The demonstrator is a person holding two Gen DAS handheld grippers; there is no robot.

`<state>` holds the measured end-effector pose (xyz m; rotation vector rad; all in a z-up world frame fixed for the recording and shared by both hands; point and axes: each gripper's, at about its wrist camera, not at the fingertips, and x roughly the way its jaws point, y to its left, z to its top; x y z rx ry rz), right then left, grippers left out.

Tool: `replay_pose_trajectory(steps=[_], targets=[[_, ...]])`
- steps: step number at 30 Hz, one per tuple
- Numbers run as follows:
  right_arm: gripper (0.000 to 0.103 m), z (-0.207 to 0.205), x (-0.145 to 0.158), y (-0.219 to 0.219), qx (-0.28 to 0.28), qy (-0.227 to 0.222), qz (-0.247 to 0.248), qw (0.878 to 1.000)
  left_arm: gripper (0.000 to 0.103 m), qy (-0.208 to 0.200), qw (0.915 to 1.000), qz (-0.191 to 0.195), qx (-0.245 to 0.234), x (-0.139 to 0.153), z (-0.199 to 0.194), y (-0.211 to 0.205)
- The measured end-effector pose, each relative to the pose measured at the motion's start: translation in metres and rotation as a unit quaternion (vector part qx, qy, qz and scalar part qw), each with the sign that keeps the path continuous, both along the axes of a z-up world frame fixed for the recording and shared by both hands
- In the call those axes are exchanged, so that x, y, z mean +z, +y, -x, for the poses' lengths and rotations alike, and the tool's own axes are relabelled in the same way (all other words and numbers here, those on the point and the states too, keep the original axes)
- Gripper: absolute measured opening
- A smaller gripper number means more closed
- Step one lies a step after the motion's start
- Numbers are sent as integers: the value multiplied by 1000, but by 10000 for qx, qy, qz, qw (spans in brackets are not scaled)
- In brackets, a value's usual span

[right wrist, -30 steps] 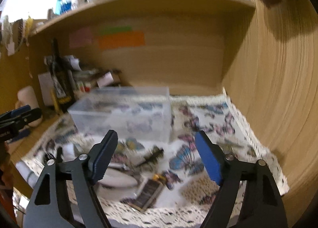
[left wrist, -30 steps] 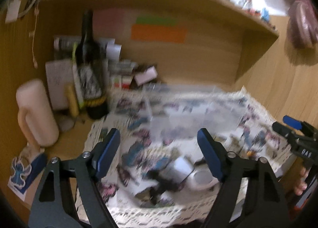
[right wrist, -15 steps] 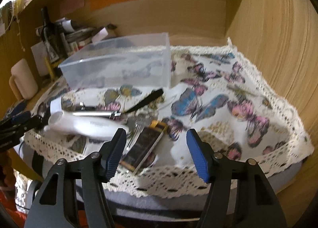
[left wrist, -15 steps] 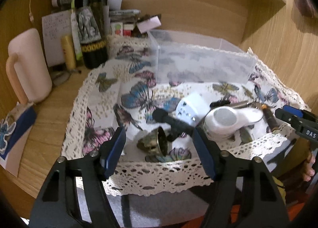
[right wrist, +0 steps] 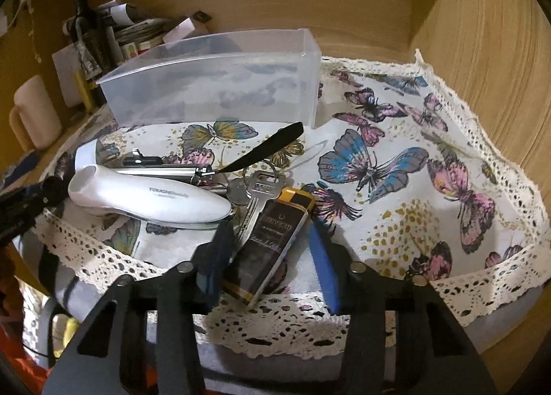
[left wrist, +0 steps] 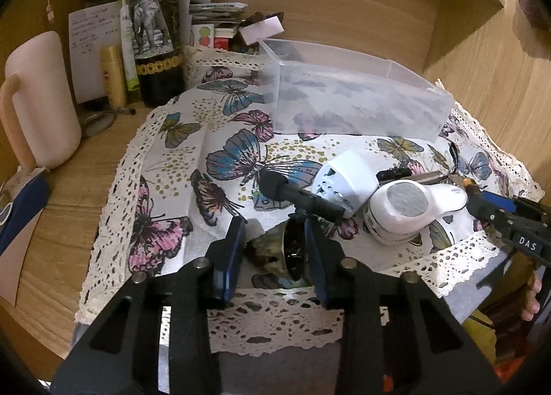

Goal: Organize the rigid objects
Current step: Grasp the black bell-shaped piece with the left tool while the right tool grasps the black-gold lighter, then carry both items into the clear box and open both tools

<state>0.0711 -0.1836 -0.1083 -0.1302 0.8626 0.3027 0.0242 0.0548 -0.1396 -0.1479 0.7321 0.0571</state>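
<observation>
Left wrist view had the left tongs (left wrist: 273, 250) pinched on the brass bell (left wrist: 275, 252) at the cloth's near edge, while the right tongs (right wrist: 267, 257) stood parted around the dark lighter (right wrist: 272, 243), whose long axis ran straight away between them.

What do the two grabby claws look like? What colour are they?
Both are black plastic frames with cut-out holes and round silver bolts. Each finger carries a flat blue pad. The right gripper, seen from the left gripper, wears a small black label with white letters "DAS". No cables or sleeves show.
</observation>
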Motion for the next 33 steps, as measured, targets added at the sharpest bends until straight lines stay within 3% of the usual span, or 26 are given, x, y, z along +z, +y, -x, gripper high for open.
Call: replay_pose_trajectory(steps=[6, 13, 23, 33], targets=[[20, 0, 0, -12, -109, 12, -110, 9999, 34, -158, 9998, -9, 151, 8, 3, 8], [19, 0, 7, -20, -222, -142, -210, 9994, 34, -422, 9988, -116, 239, 27, 5, 13], [19, 2, 36, -37, -428, -640, -261, 9967, 34, -850, 9958, -325, 133, 58, -2, 3], [19, -23, 83, -4, -12, -1419, -332, 9893, 34, -1315, 9903, -455, -32, 100, -29, -8]])
